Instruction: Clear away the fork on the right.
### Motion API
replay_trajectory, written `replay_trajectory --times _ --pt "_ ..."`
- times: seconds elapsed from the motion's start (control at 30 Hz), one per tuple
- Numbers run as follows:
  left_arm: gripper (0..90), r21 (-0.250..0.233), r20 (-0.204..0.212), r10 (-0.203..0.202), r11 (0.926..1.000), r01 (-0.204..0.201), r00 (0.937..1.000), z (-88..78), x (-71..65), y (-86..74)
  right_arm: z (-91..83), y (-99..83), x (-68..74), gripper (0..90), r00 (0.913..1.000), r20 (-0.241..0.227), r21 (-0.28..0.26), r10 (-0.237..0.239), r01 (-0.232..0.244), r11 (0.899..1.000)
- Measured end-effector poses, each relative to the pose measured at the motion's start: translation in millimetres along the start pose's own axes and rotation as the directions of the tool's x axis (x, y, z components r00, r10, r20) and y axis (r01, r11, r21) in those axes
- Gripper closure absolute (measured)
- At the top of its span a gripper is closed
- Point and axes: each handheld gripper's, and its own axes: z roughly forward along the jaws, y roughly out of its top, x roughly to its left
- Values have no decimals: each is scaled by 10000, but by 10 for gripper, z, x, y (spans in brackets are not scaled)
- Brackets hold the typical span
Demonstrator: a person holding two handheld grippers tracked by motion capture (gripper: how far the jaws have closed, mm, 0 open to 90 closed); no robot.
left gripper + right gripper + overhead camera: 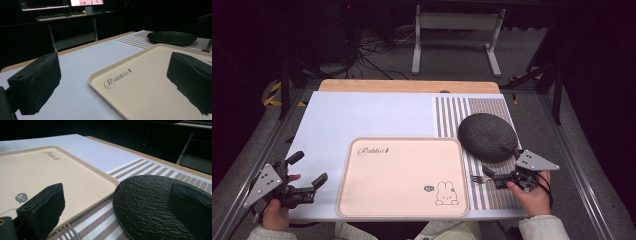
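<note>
High view: a person sits at a table covered by a pale blue-white mat [362, 112], with a striped placemat [452, 115] on its right part. A beige tray [402, 177] printed with a rabbit lies flat near the front edge, bare, which suggests it is waiting to be loaded. A black textured plate [487, 136] rests on the striped placemat, just beside the tray's far right corner. A fork [480, 178] lies on the stripes between the tray and the right gripper [494, 177], tines towards the tray. This gripper sits low, right at the fork's handle; whether it grips the handle cannot be told from above. The left gripper [307, 172] rests at the table's front left, jaws spread wide and holding nothing, pointing towards the tray.

Left gripper view: two black jaws stand far apart, with the tray's "Rabbit" corner [117, 77] between them farther off. The plate [172, 37] lies beyond, near the far right.

Right gripper view: the jaws are wide apart and low over the stripes. The fork's tines [68, 232] show at the bottom between them, so the fork is likely about to be picked up. The plate [150, 202] lies close ahead, its near rim beside the tray's edge [105, 180].
</note>
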Motion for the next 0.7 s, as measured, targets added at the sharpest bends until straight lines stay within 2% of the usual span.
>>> replay_trajectory --times 0.2,0.47,0.53,0.7 --pt "1 17 24 32 10000 -33 10000 2 0 2 65 152 -40 19 9997 -86 258 -213 215 9994" --pt "1 6 4 17 10000 -17 10000 2 1 1 167 274 -72 43 9989 -350 295 -302 312 9991" --pt "1 6 4 13 10000 -13 10000 2 1 1 194 303 -76 56 9977 -607 335 -301 322 9989" --pt "1 22 -3 7 10000 -7 10000 2 3 -1 244 397 -72 46 9949 -881 744 -496 562 9956"
